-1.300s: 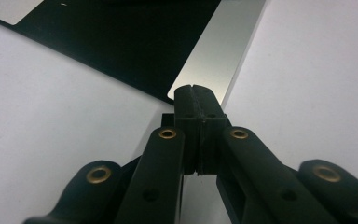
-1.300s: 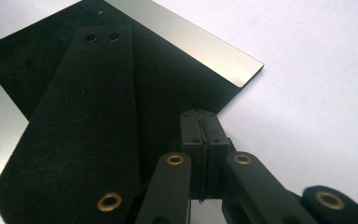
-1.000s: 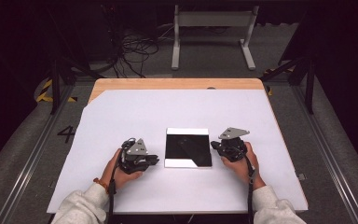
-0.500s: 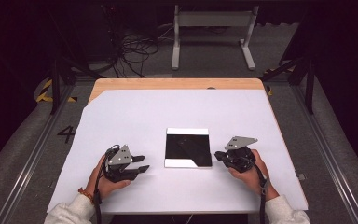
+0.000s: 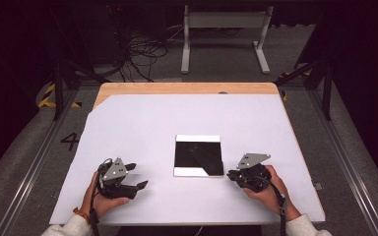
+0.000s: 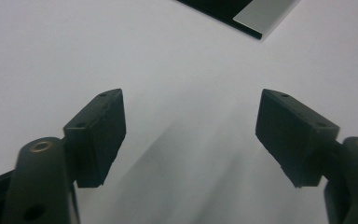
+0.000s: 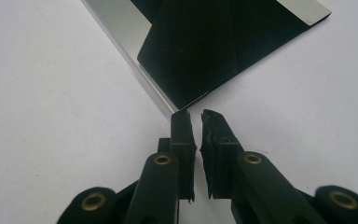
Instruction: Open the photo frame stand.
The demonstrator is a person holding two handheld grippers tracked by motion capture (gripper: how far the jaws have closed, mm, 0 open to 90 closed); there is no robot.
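A flat black square (image 5: 198,155) with pale strips along its far and near edges lies in the middle of the white table cover (image 5: 142,123). My left gripper (image 5: 137,176) rests left of it, well apart. Its jaws have just been opening and stand wide in the left gripper view (image 6: 191,126) with only bare cover between them; a corner of the square (image 6: 261,16) shows at the top. My right gripper (image 5: 231,174) sits by the square's near right corner (image 7: 205,46). Its jaws (image 7: 198,116) have just been opening to a narrow slit, and nothing is between them.
A strip of wooden tabletop (image 5: 187,88) shows beyond the cover's far edge. Past the table are a grey floor, loose cables (image 5: 142,49) and a white metal stand (image 5: 224,29). Rails run along both sides of the table.
Both hands have drawn outward from the square's edges, the left one farther left. The left jaws have spread wide. The square has stayed in place.
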